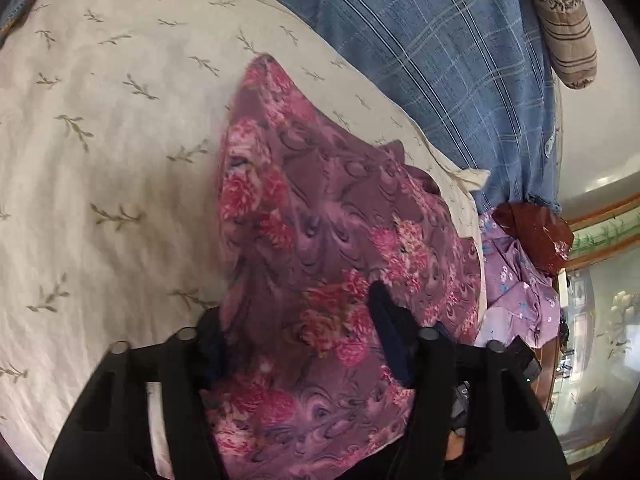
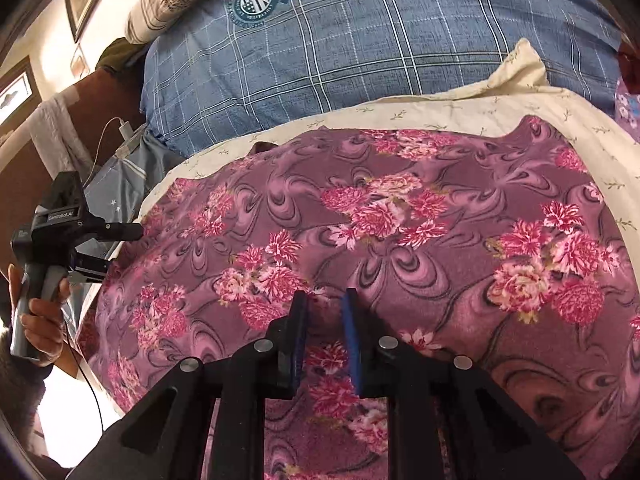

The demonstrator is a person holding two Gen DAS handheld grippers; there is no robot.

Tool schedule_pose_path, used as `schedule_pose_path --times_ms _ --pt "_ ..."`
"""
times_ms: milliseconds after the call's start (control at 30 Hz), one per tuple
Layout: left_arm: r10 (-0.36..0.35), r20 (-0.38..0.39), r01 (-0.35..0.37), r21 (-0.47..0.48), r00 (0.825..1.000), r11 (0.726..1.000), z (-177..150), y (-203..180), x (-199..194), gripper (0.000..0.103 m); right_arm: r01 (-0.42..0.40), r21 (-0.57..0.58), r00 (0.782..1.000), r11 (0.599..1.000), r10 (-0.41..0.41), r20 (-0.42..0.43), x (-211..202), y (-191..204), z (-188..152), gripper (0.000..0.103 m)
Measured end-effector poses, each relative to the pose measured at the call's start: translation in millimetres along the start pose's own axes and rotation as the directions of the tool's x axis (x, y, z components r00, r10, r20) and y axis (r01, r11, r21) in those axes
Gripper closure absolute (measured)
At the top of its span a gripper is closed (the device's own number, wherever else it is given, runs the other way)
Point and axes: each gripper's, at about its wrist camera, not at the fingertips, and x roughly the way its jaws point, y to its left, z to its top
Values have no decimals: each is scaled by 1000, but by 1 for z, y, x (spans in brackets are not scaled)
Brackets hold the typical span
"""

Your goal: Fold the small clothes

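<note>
Under both claws lay the floral cloth (image 2: 400,240), spread mostly flat on a cream sheet (image 1: 100,160) over the bed, blue plaid quilt (image 2: 360,52) beyond it. Right claw (image 2: 324,320) sat low over the near edge, jaws narrow, a slim gap between the pads; cloth ran under and between them, but I couldn't tell whether they pinched it. Left claw (image 1: 296,332) stood about half open, cloth between the fingers, pads not pressing; from the right camera it hung at the cloth's left edge (image 2: 120,248), off to that claw's left. Judgement: thin, light, limp fabric with no stiffness, so it would drape, drag and bunch, and probably slide on the sheet. Best hold looked like a hem or corner, one claw per corner, pinching a single layer, lifting evenly to keep the fold line straight.
</note>
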Motion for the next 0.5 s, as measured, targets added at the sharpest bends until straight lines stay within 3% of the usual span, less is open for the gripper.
schedule_pose_path --times_ms 100,167,267,500 --pt "24 29 -25 21 999 999 -5 -6 0 65 -5 -13 1000 1000 5 24 -1 -1 -4 86" --pt "-21 28 21 -5 999 1000 -7 -5 -2 82 -13 -12 999 1000 14 34 0 0 -3 86" --pt "-78 41 80 -36 996 996 -7 -12 -10 87 -29 -5 999 1000 29 41 -1 -2 -5 86" --pt "-154 61 151 44 986 988 -10 -80 -24 90 -77 26 996 997 76 51 -4 -11 -8 86"
